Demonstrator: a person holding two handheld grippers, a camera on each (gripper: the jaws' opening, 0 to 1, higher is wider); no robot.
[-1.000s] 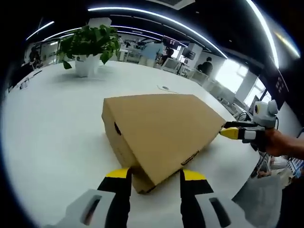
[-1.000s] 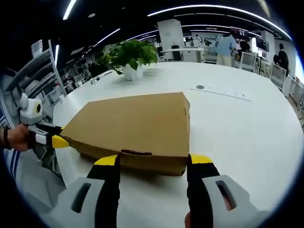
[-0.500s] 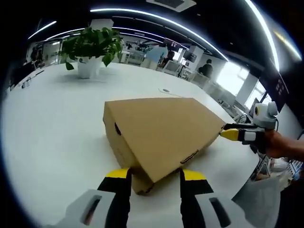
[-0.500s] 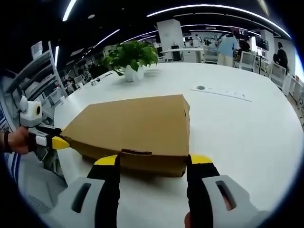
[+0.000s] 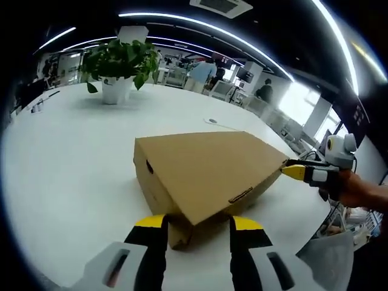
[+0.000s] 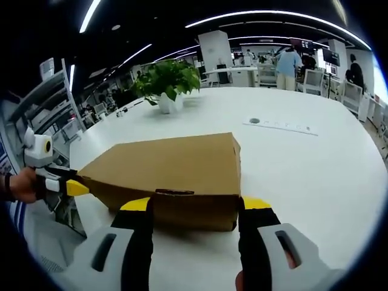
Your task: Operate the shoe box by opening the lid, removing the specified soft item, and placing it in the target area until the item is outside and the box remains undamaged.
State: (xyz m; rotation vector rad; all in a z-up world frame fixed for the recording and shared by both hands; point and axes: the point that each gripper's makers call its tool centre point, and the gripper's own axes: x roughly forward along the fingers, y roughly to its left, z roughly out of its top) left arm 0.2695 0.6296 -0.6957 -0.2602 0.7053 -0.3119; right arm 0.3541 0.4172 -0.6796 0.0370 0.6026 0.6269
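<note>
A plain brown cardboard shoe box sits on the broad white counter, its lid lifted slightly along the front edge but by no means open. The left tongs stand with jaws apart, straddling one corner of the box; the right tongs are likewise spread wide across the front of the lid, gripping nothing. In the left gripper view the right tongs reach in from the side, yellow tips touching the far corner of the lid; in the right gripper view the left tongs do the same at the opposite corner. By the look of it, the task is at its first step: the lid is barely raised, the soft item is hidden inside, and no target area can be picked out. A leafy green plant in a white pot stands well beyond the box. Around it stretches an open-plan office with strip lights, desks and several people standing in the distance.
</note>
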